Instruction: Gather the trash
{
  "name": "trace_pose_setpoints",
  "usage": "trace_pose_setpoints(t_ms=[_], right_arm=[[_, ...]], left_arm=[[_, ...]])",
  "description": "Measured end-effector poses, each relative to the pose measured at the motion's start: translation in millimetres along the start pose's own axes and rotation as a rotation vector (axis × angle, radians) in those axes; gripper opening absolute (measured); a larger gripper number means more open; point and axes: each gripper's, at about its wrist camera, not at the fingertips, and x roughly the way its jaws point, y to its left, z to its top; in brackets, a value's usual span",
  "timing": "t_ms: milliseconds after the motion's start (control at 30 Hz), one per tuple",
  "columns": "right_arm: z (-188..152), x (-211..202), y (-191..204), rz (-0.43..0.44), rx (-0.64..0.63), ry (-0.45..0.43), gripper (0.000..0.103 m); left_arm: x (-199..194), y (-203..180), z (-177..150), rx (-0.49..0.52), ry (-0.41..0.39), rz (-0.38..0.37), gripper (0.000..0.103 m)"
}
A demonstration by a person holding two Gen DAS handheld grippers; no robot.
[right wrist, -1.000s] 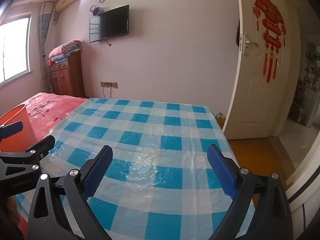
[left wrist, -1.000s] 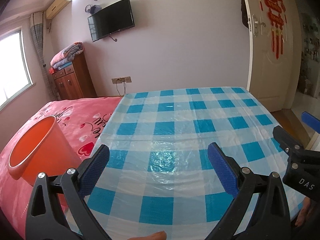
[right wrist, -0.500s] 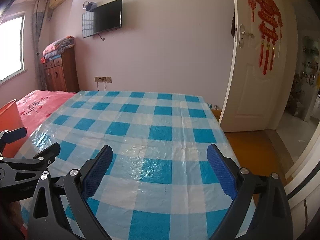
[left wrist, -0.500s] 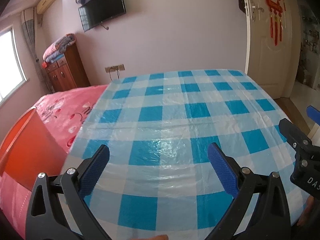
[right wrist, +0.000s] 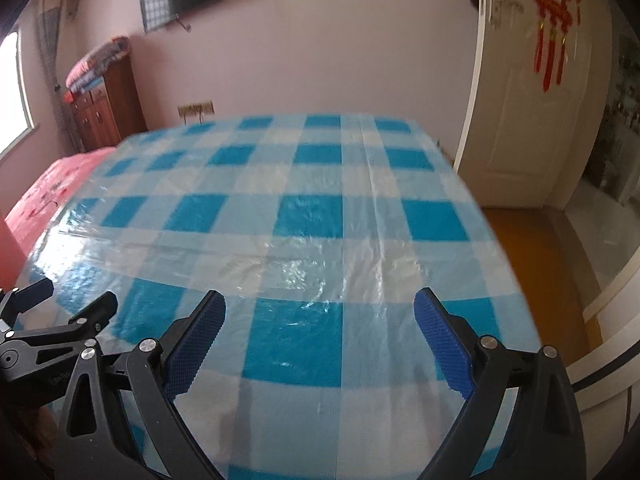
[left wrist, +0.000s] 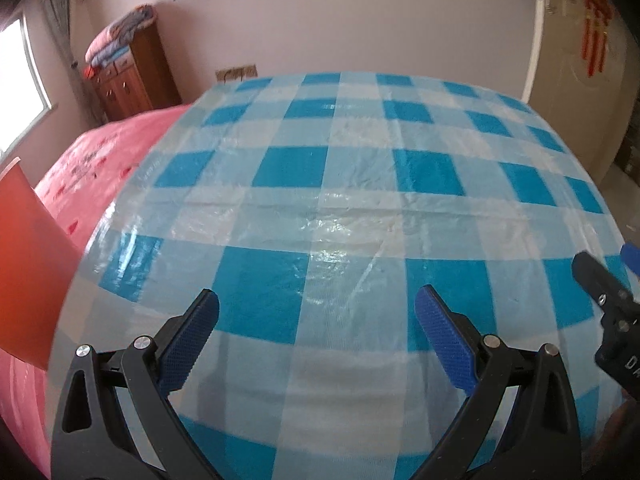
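Note:
A table with a blue-and-white checked plastic cloth (left wrist: pixel 328 208) fills both views (right wrist: pixel 312 216). An orange bin (left wrist: pixel 28 264) stands at the table's left side, cut off by the frame edge; a sliver of it shows in the right wrist view (right wrist: pixel 8 252). My left gripper (left wrist: pixel 316 324) is open and empty, low over the near part of the cloth. My right gripper (right wrist: pixel 320 328) is open and empty, also over the near part, to the right of the left one. No trash shows on the cloth.
A bed with a pink cover (left wrist: pixel 100 160) lies left of the table. A wooden cabinet (left wrist: pixel 132 76) with folded blankets stands by the far wall. A white door (right wrist: pixel 524 120) and orange floor (right wrist: pixel 536 264) are to the right.
Both grippers have moved forward and lower over the table with the view tilting down. The orange bin has slid to the left edge of the view. Both stay open.

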Motion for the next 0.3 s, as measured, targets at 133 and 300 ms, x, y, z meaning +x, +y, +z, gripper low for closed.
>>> trace_pose_setpoints(t_ms=[133, 300], right_arm=[[3.5, 22.6, 0.0, -0.011, 0.009, 0.088, 0.094], [5.4, 35.7, 2.3, -0.028, 0.01, 0.139, 0.098]], left_arm=[[8.0, -0.9, 7.1, -0.022, 0.016, 0.007, 0.099], [10.3, -1.1, 8.5, -0.042, 0.018, -0.018, 0.099]])
